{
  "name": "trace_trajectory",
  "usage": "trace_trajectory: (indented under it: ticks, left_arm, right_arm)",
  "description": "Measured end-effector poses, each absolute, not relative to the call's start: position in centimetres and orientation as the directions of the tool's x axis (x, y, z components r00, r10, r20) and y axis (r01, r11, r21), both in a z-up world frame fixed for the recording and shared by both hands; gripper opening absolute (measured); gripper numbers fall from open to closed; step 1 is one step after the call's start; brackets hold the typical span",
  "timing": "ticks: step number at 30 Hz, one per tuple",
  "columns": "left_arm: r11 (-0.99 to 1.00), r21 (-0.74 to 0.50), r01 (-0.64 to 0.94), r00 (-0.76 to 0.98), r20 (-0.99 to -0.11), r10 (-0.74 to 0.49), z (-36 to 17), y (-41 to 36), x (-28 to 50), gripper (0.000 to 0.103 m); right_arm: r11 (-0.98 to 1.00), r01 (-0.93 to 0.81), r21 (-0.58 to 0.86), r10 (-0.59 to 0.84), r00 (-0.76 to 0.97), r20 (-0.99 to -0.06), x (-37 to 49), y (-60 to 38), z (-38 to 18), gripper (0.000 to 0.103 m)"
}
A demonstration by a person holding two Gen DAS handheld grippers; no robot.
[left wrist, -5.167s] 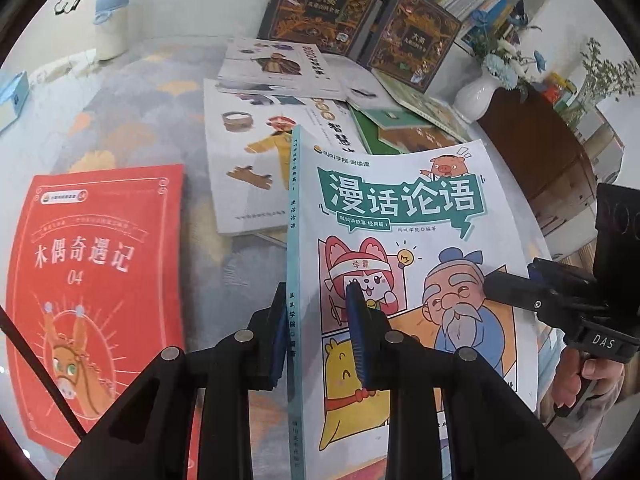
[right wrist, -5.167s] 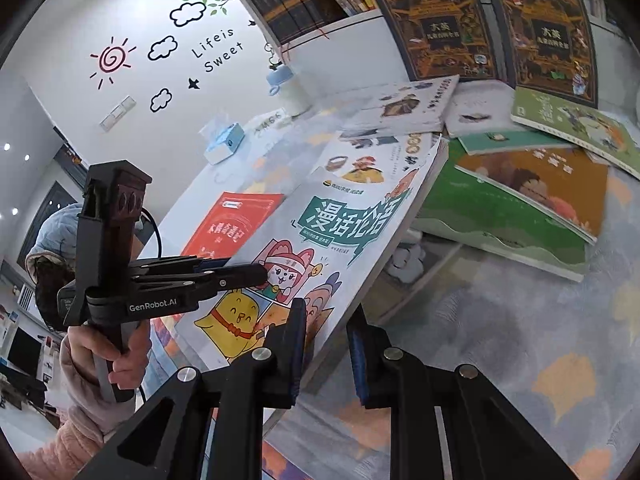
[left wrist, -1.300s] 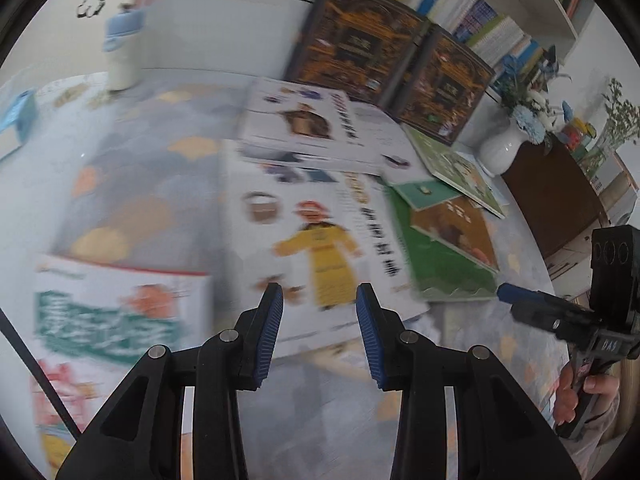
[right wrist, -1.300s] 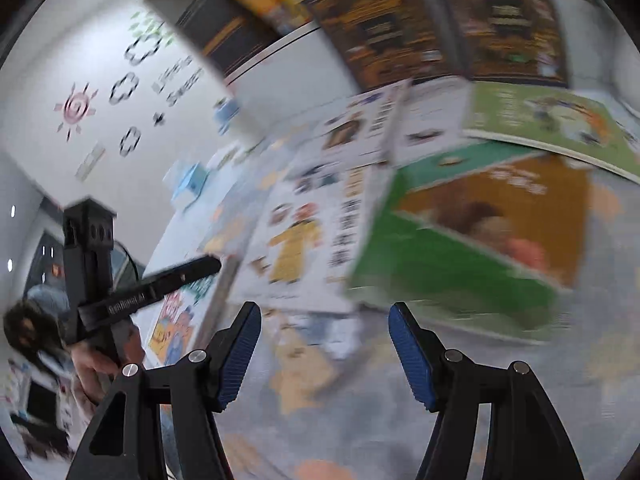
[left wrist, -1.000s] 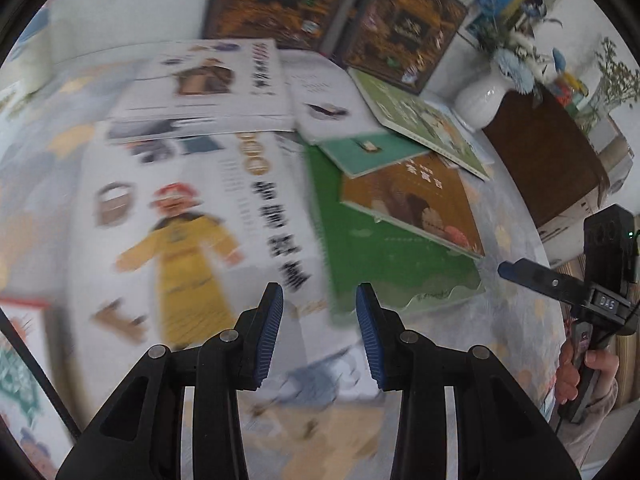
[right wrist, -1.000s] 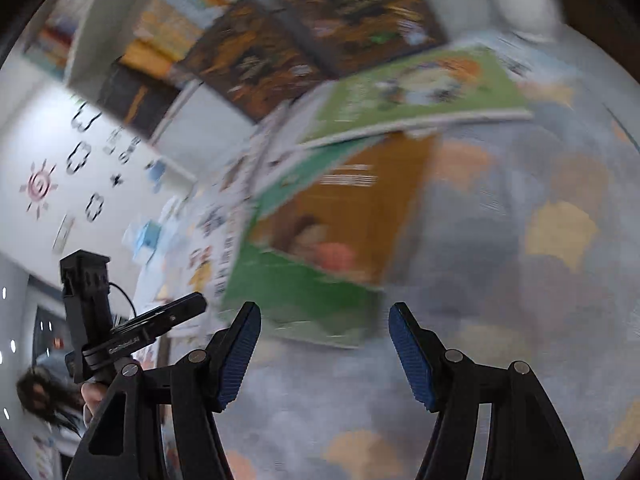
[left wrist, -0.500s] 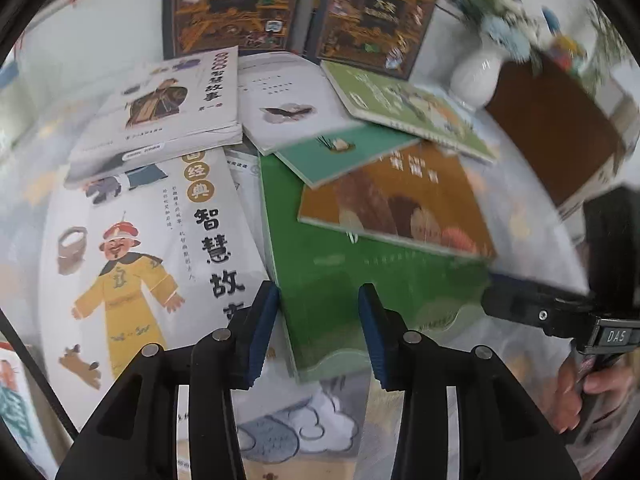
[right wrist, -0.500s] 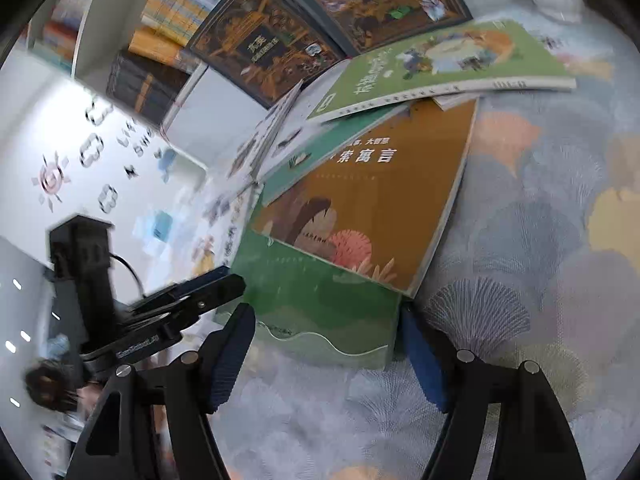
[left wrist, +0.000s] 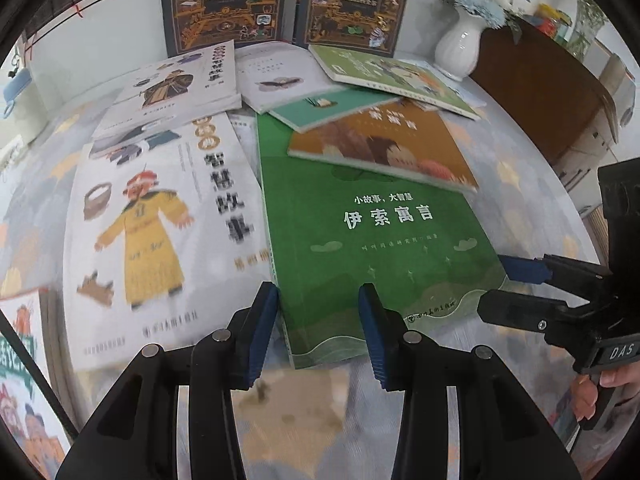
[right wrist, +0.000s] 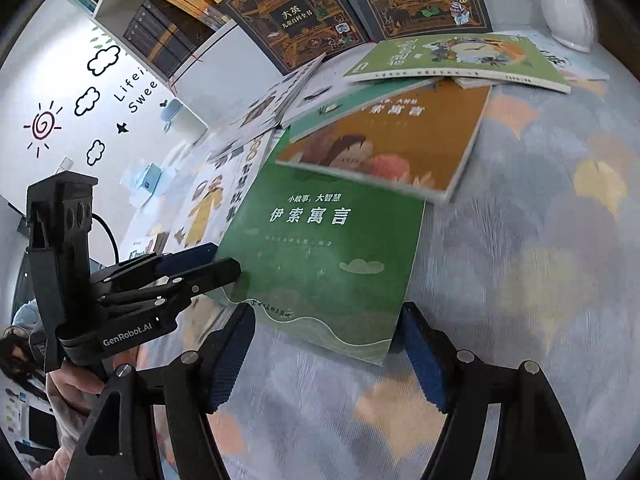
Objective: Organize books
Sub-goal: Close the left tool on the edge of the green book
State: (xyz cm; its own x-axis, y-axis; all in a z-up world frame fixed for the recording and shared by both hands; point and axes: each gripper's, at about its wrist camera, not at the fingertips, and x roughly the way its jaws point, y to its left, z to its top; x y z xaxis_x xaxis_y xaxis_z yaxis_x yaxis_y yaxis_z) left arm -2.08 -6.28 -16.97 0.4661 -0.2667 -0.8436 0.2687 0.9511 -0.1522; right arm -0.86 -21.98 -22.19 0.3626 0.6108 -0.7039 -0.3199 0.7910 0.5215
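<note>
Green book (left wrist: 372,240): lying flat, cover up, on the patterned bench (right wrist: 540,240); white title characters facing both cameras.

Orange-brown book (left wrist: 384,144): resting across the green book's far edge, overlapping it.

Teal booklet (left wrist: 332,108) and light-green picture book (left wrist: 392,72): lying farther back, each partly overlapping the next.

White book with a yellow-robed figure (left wrist: 156,220): lying just beside the green book's spine edge.

Two dark ornate volumes (left wrist: 224,0): standing upright at the back.

White vase (left wrist: 460,48): standing at the back corner.

Left gripper (left wrist: 318,320): fingers standing apart, hovering at the green book's near spine corner, nothing clamped.

Right gripper (right wrist: 328,348): fingers having just been opening, now spreading wide, framing the green book's near edge, pressing on nothing.
</note>
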Motion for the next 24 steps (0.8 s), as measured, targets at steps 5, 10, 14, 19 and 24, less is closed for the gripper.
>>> trace_trajectory:
  ticks: [5,10,14,19,24]
  left_arm:
    - [0.950,-0.084,0.302,0.481,-0.847,-0.228,-17.1,-7.5,-6.2,0.038]
    - [0.946,-0.091,0.310,0.480,-0.844,-0.238,-17.8,-7.4,-7.9,0.039]
    - [0.955,-0.158,0.251,0.489,-0.831,-0.266,-18.0,-6.4,-6.3,0.039]
    - [0.960,-0.114,0.257,0.517,-0.823,-0.236,-18.1,-7.4,-6.0,0.040]
    - [0.962,-0.160,0.221,0.479,-0.842,-0.250,-18.0,-7.1,-3.1,0.040]
  right_arm:
    - [0.780,-0.348,0.520,0.623,0.366,-0.691,-4.8,-22.6,-21.8,0.073]
    - [0.685,-0.419,0.596,0.710,0.201,-0.674,-6.2,-22.2,-23.3,0.075]
    - [0.632,-0.332,0.700,0.774,0.225,-0.592,-3.5,-24.2,-24.1,0.070]
    - [0.661,-0.288,0.693,0.750,0.293,-0.594,0.3,-24.8,-24.2,0.074]
    - [0.639,-0.272,0.720,0.769,0.246,-0.590,3.6,-23.3,-23.8,0.087]
